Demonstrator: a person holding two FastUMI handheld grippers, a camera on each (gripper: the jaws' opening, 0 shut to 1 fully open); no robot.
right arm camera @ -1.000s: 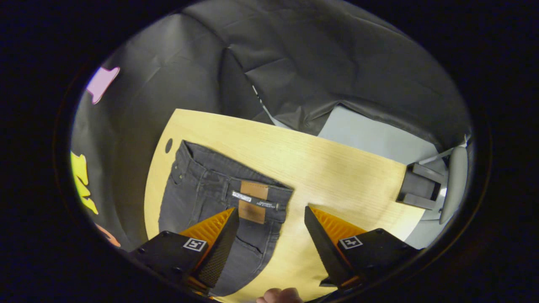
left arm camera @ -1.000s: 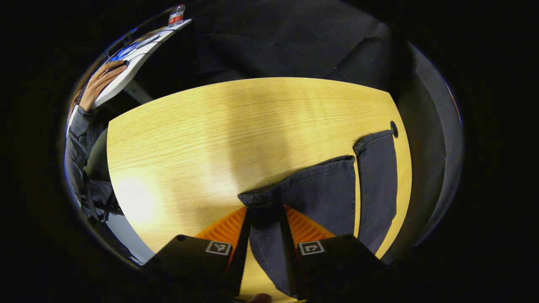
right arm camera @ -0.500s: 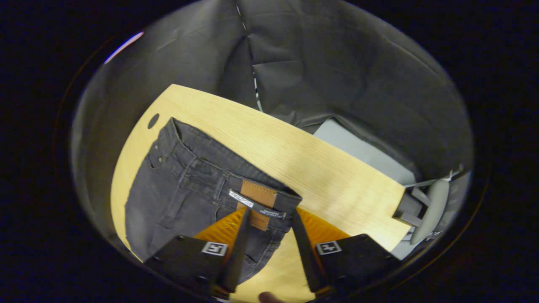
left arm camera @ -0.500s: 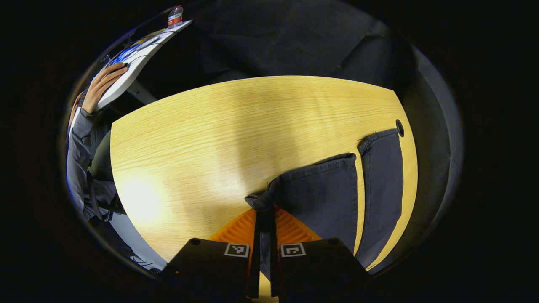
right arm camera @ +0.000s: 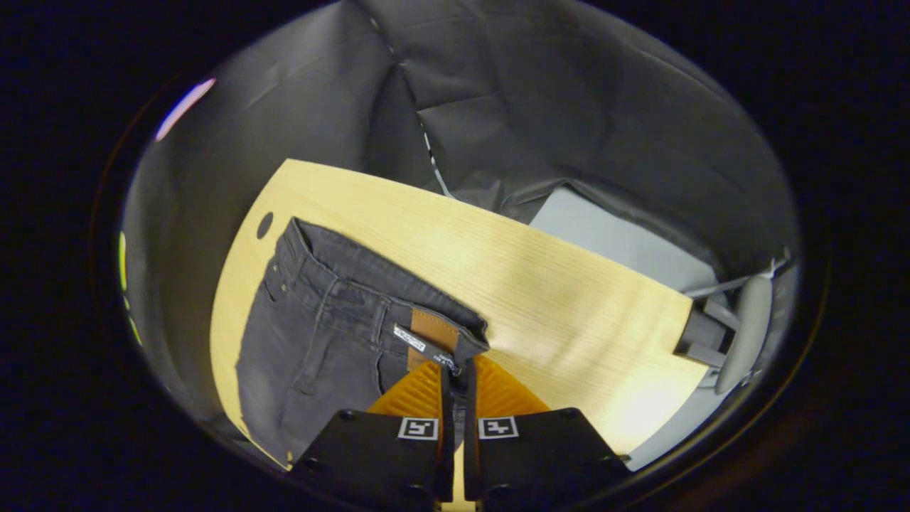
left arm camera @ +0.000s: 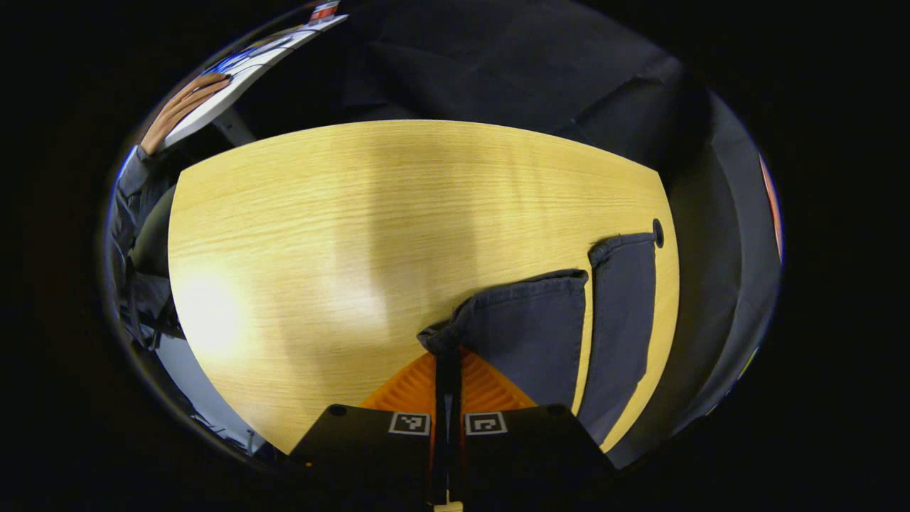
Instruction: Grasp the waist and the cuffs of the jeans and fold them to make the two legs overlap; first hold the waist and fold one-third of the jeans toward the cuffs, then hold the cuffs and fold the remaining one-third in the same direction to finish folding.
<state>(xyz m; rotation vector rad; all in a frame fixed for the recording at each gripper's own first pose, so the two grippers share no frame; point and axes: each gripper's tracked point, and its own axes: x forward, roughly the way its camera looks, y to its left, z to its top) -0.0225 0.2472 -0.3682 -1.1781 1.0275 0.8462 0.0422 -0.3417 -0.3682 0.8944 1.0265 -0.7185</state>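
Jeans of dark grey denim (right arm camera: 313,341) lie flat on the pale wooden table (left arm camera: 341,235), legs side by side. Left gripper (left arm camera: 448,370) is pinched tight on the nearer leg's cuff (left arm camera: 444,338). Right gripper (right arm camera: 455,377) is clamped on the waistband (right arm camera: 466,341) beside the brown leather patch (right arm camera: 434,331).

A pale wood-grain bench (left arm camera: 341,235) with a round hole (right arm camera: 264,225) near one corner is enclosed by creased black cloth walls (right arm camera: 554,107). Grey floor (right arm camera: 625,245) is seen beyond its far edge.
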